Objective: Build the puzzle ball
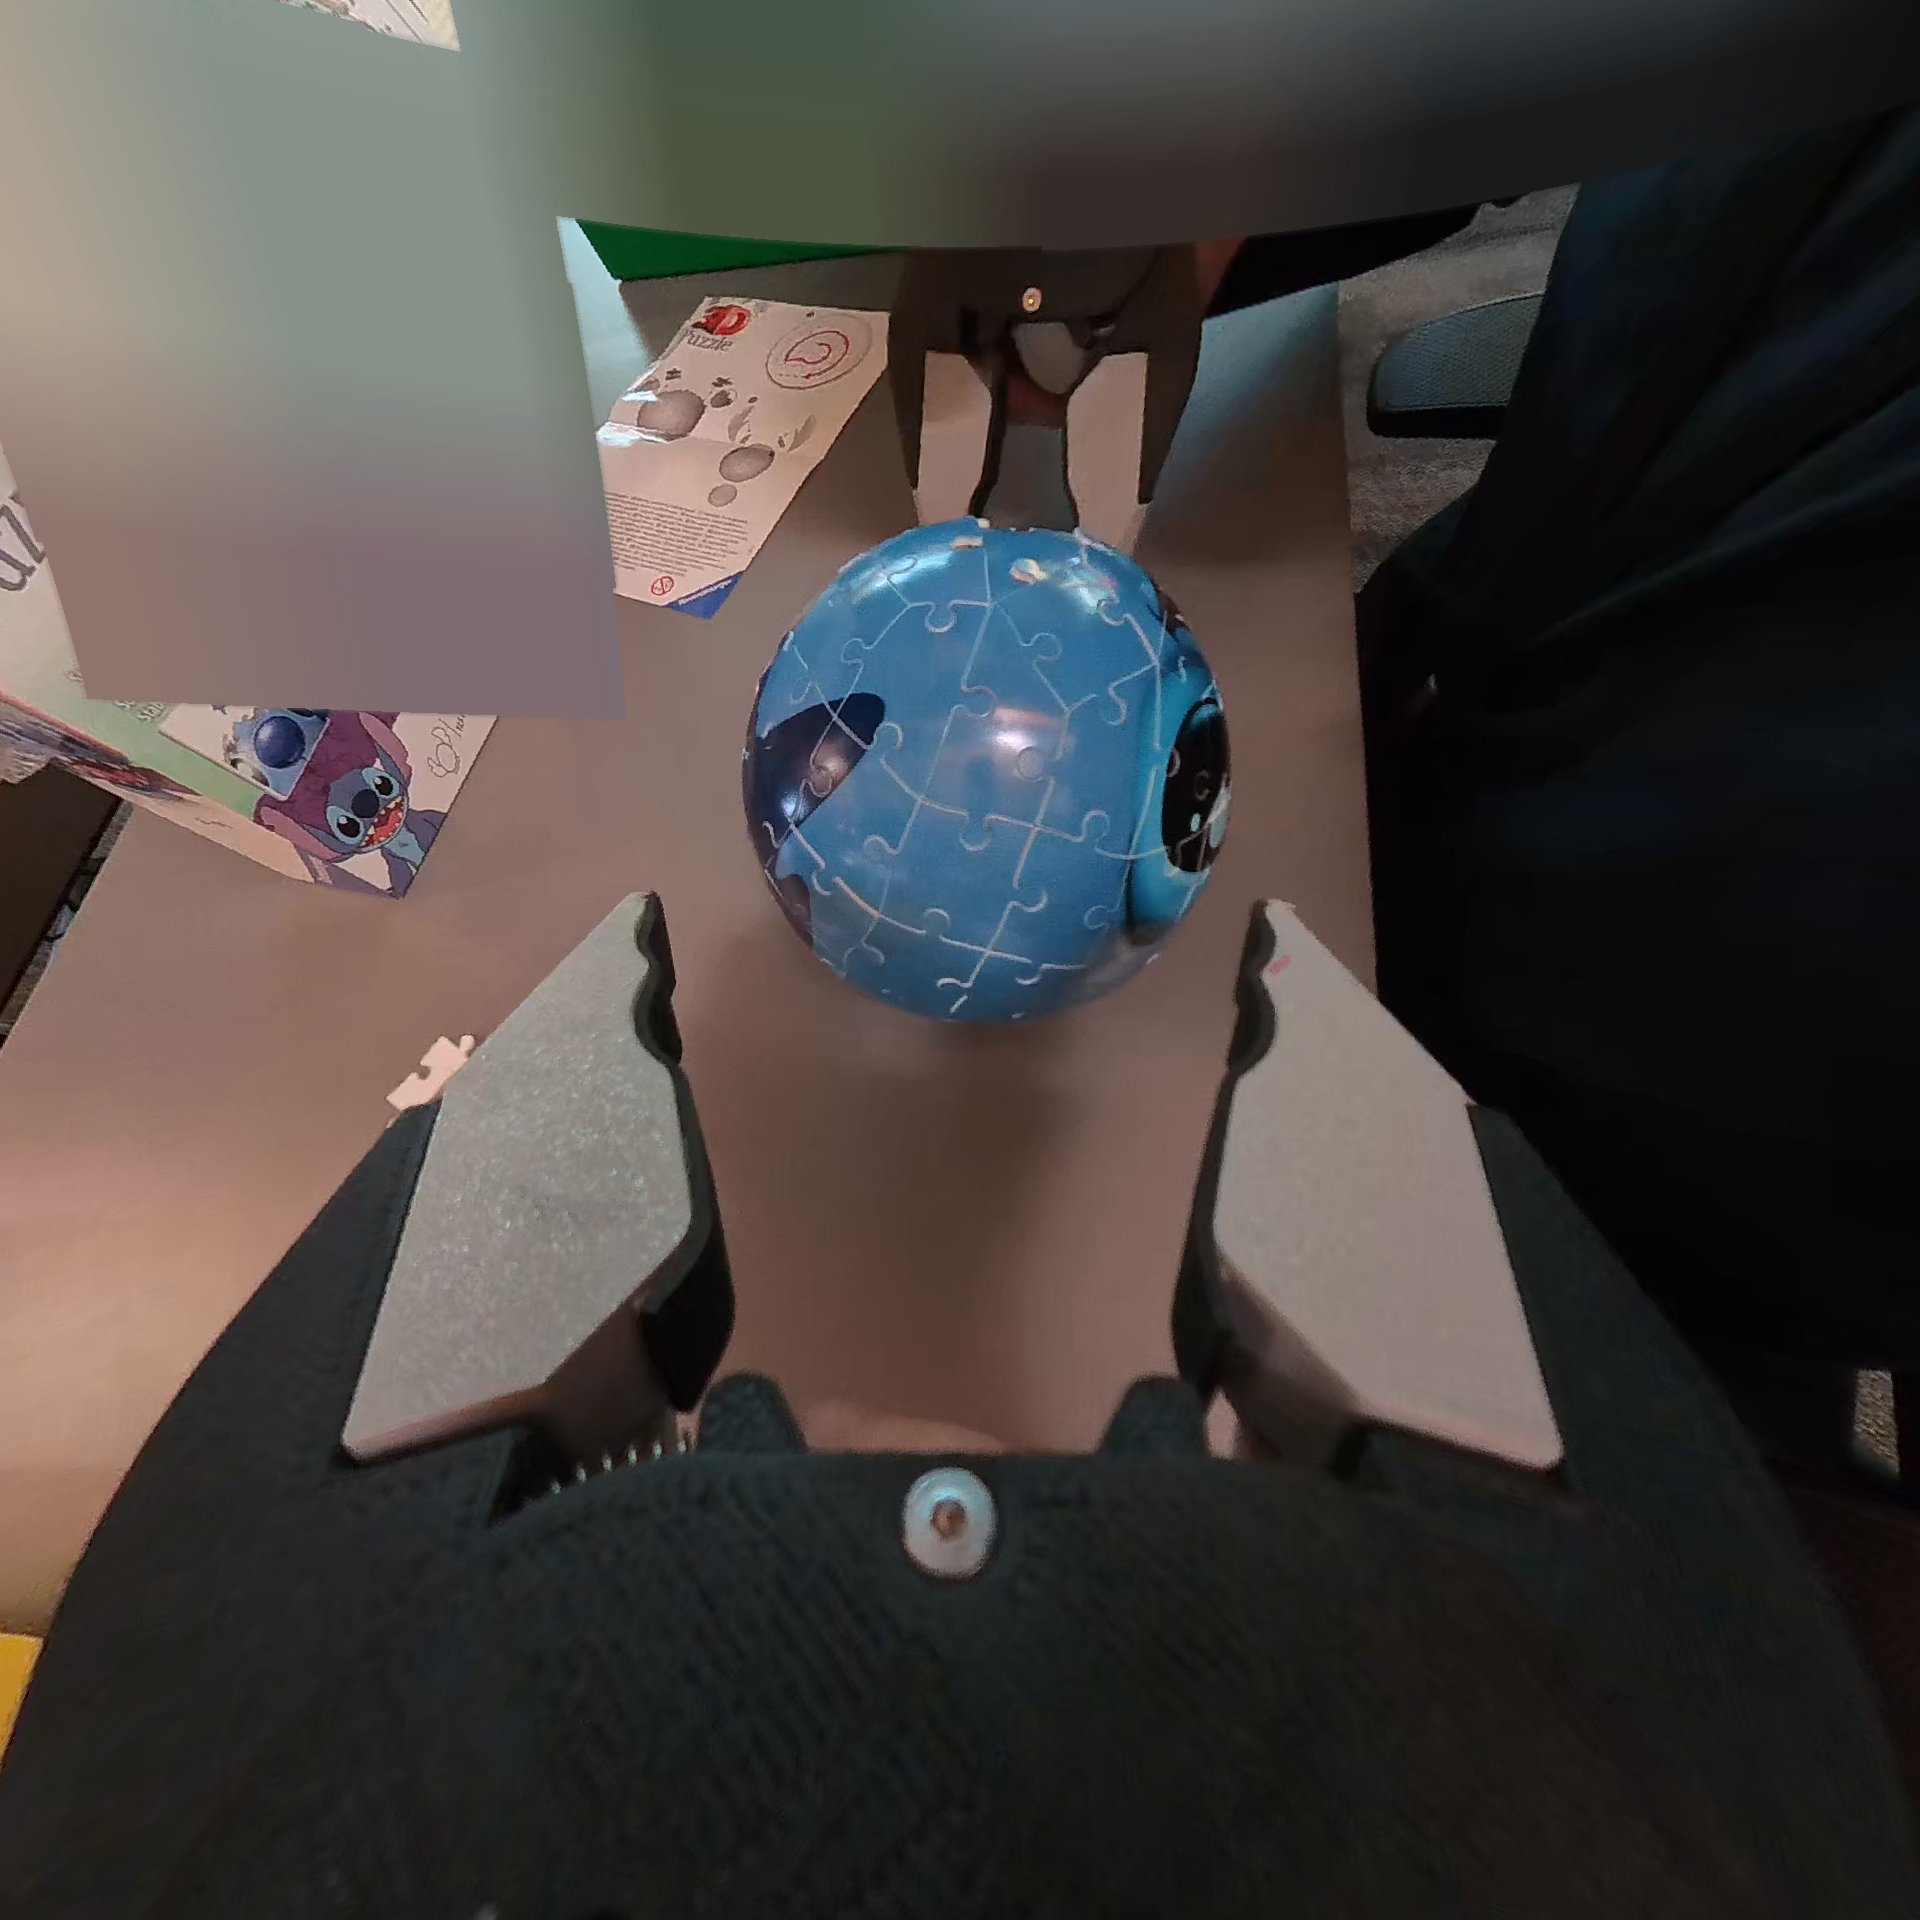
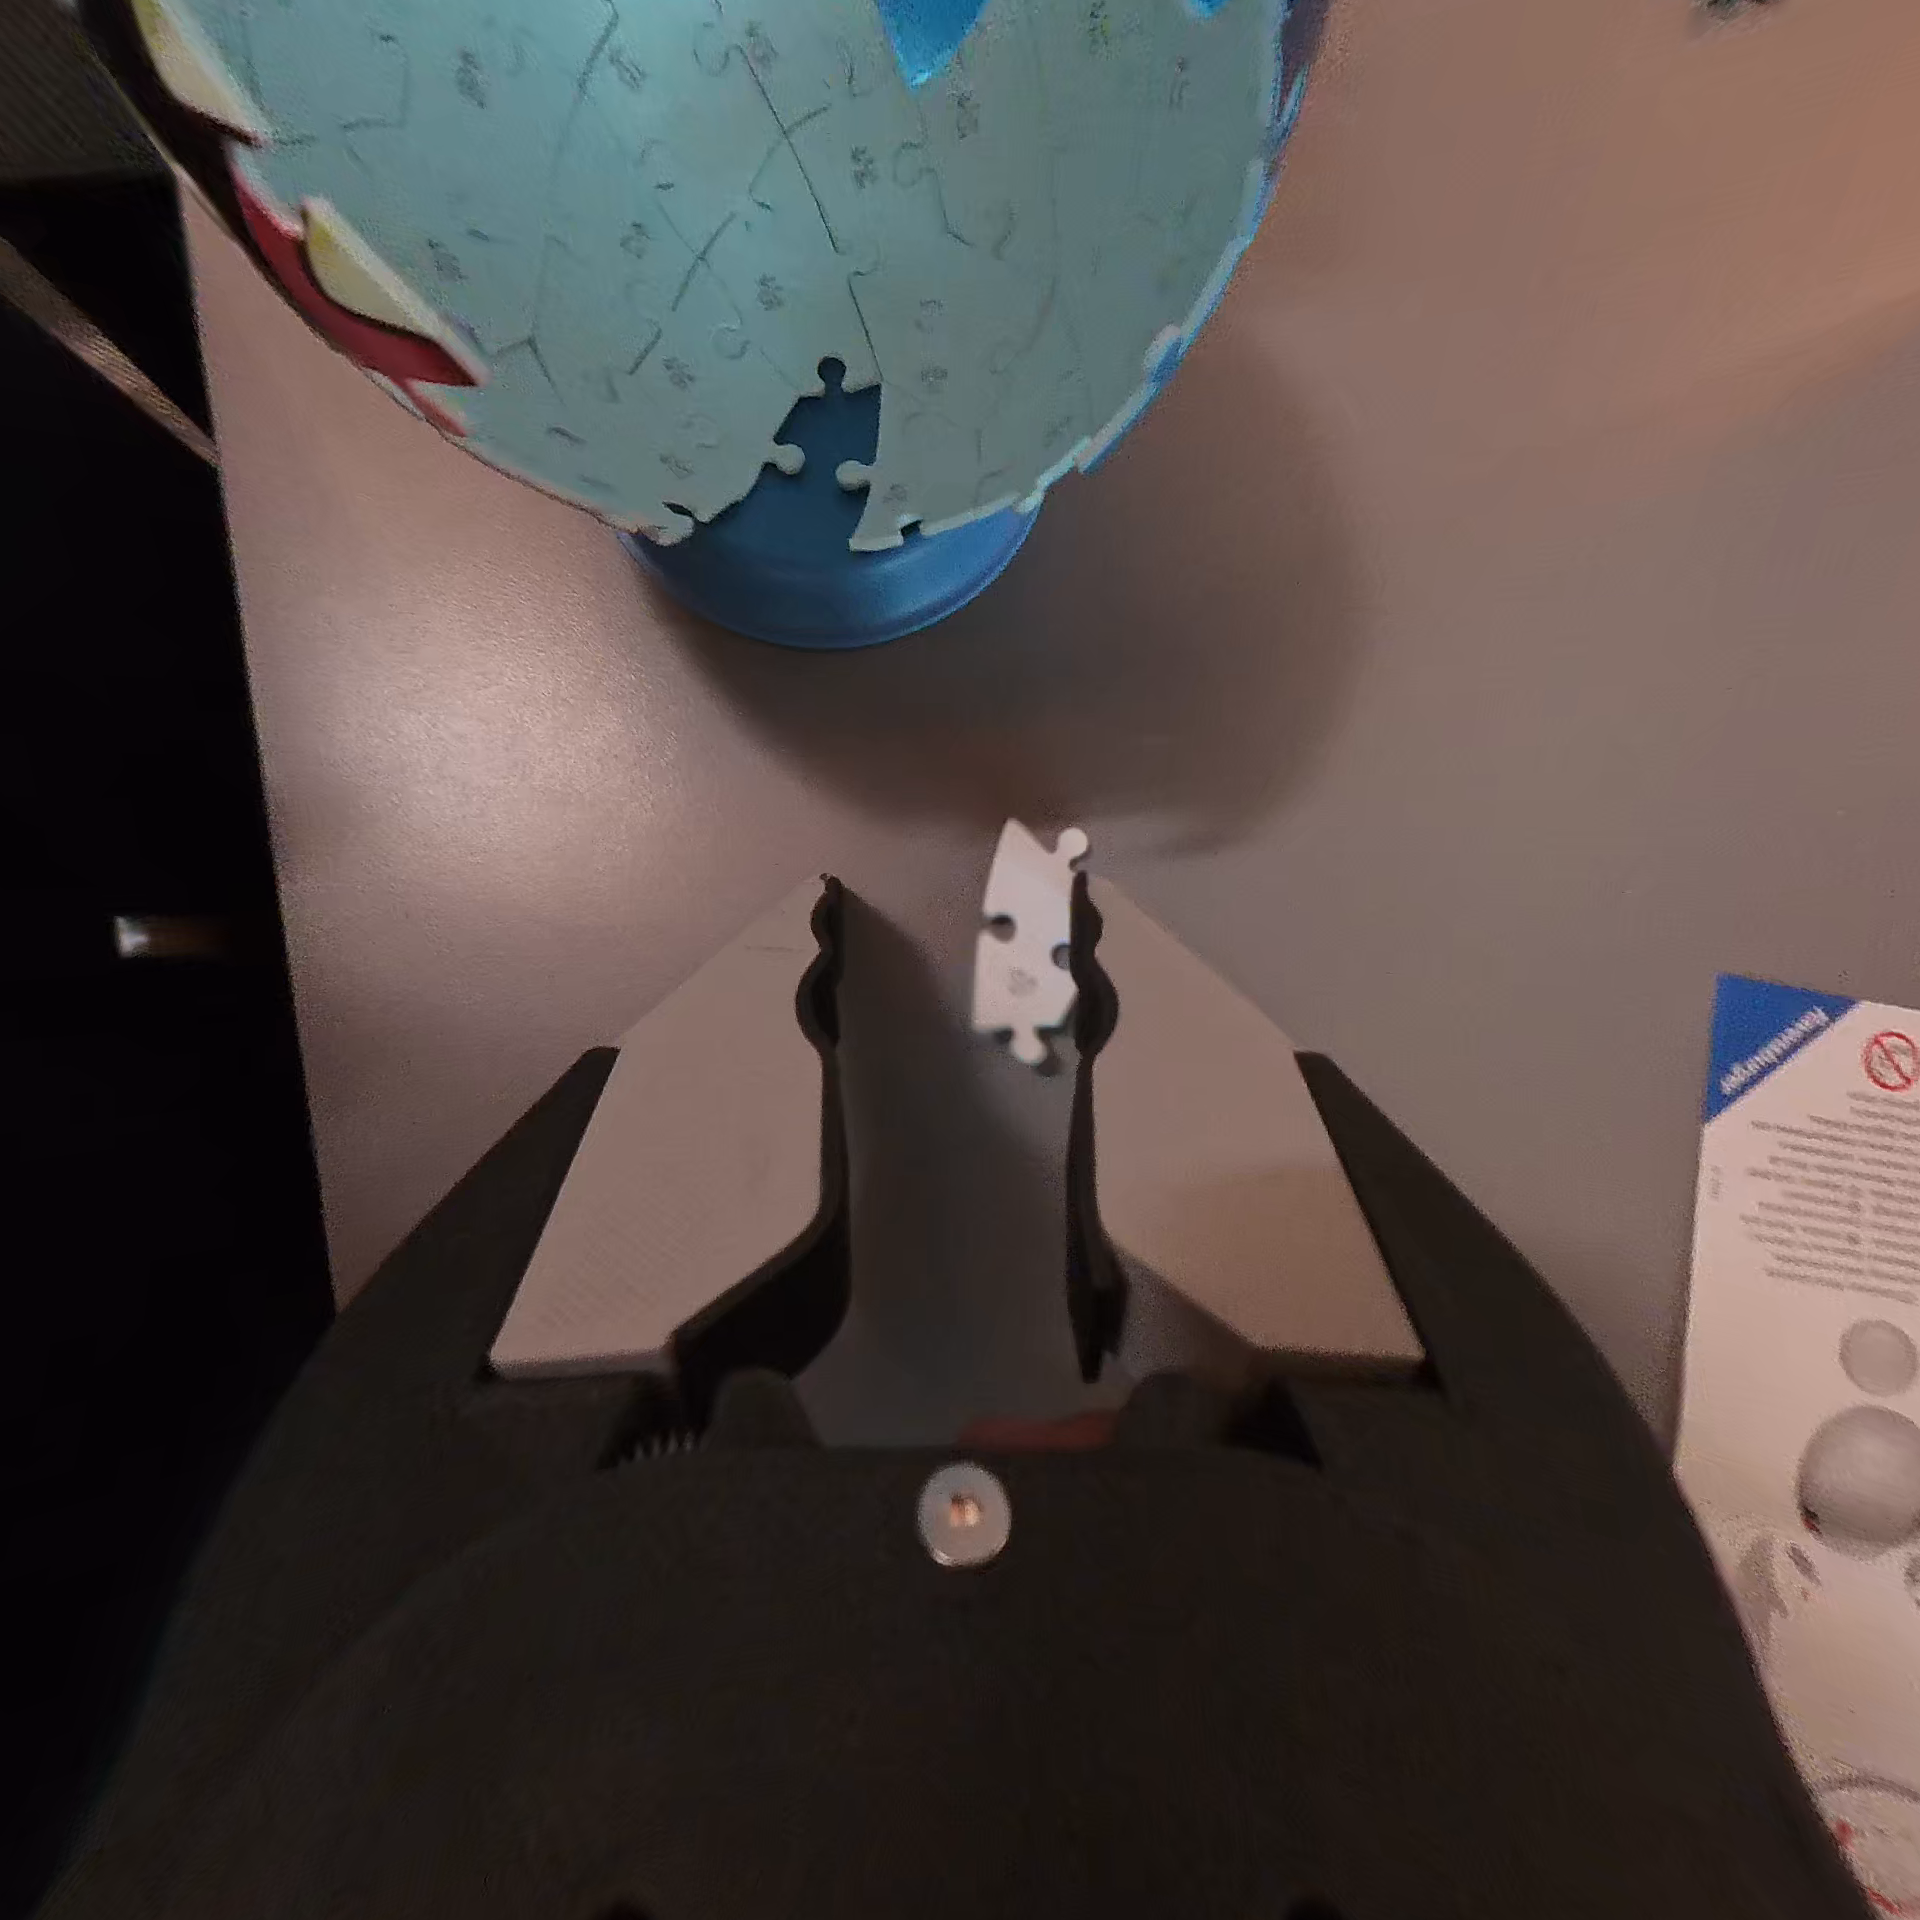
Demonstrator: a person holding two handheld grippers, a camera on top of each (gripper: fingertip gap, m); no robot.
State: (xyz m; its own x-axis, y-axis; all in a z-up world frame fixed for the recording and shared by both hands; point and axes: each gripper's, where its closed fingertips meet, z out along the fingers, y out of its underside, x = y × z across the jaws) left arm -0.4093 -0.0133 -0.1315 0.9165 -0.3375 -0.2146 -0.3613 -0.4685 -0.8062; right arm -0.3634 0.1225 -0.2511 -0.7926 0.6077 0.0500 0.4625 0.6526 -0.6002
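The blue puzzle ball (image 1: pixel 987 769) stands on the grey table (image 1: pixel 260 1039), between the two grippers. My left gripper (image 1: pixel 961 914) is open and empty, with its tips just short of the ball. In the right wrist view the ball (image 2: pixel 727 239) shows its pale inner side and a missing-piece gap (image 2: pixel 831 447) at its lower edge. It sits on a blue stand (image 2: pixel 831 592). My right gripper (image 2: pixel 951 888) is open. A white puzzle piece (image 2: pixel 1023 945) lies on the table between its fingers, against the right one. The right gripper also shows behind the ball in the left wrist view (image 1: pixel 1034 497).
An instruction leaflet (image 1: pixel 727 447) lies beyond the ball and shows at the right of the right wrist view (image 2: pixel 1808 1299). The puzzle box (image 1: pixel 343 800) stands at the left. A loose piece (image 1: pixel 431 1070) lies beside my left finger. The table edge and a dark chair (image 1: pixel 1662 727) are on the right.
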